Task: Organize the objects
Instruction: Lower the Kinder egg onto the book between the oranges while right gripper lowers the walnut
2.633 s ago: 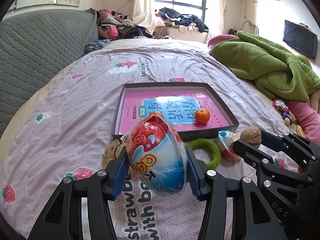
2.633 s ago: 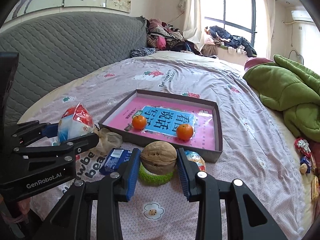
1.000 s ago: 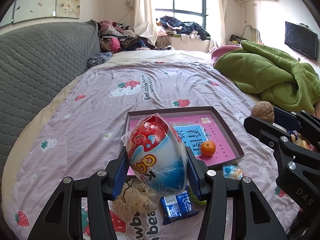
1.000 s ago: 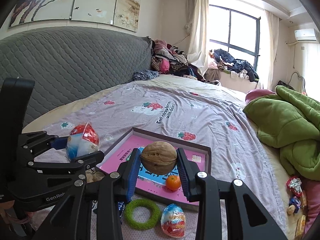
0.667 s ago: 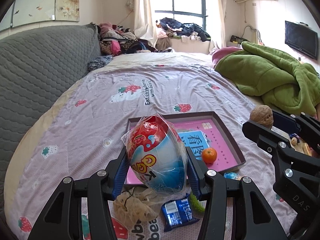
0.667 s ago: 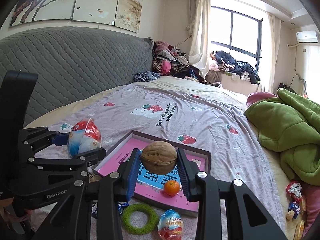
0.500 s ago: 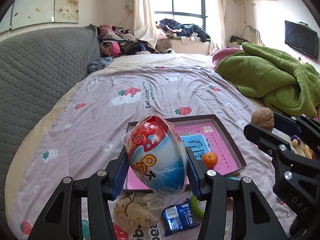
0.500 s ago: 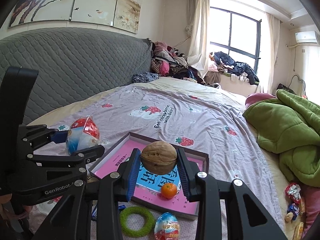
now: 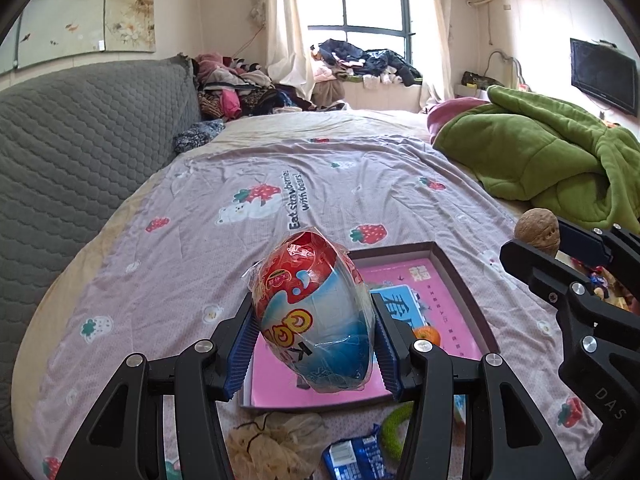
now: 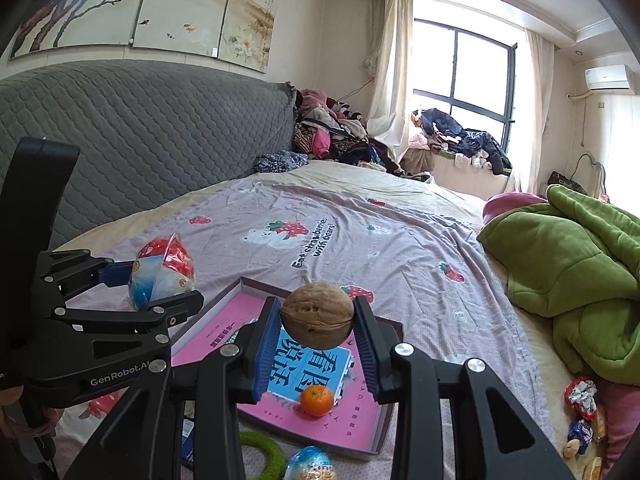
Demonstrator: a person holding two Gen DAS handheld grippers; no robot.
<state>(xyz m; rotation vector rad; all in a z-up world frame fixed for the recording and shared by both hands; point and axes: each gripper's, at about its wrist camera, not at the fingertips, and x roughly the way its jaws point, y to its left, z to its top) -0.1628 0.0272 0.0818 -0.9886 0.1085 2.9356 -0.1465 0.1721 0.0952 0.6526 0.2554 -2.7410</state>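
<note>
My left gripper (image 9: 314, 340) is shut on a large wrapped toy egg (image 9: 314, 316), red on top and blue below, held above the near edge of a shallow box (image 9: 466, 292) with a pink book inside. It also shows in the right wrist view (image 10: 162, 272). My right gripper (image 10: 318, 334) is shut on a walnut (image 10: 318, 318) and holds it above the box (image 10: 390, 416). The walnut also shows at the right of the left wrist view (image 9: 536, 230). A small orange (image 10: 317, 400) lies in the box.
On the bedspread in front of the box lie a green ring (image 10: 262, 452), a second wrapped egg (image 10: 310, 466), a blue snack packet (image 9: 356, 458) and a beige mesh pouch (image 9: 272, 444). A green blanket (image 10: 568, 272) lies at the right. A grey padded headboard (image 10: 132, 152) runs along the left.
Both grippers have risen and pulled back from the bed, still holding the egg and the walnut. The box and loose items sit lower in view.
</note>
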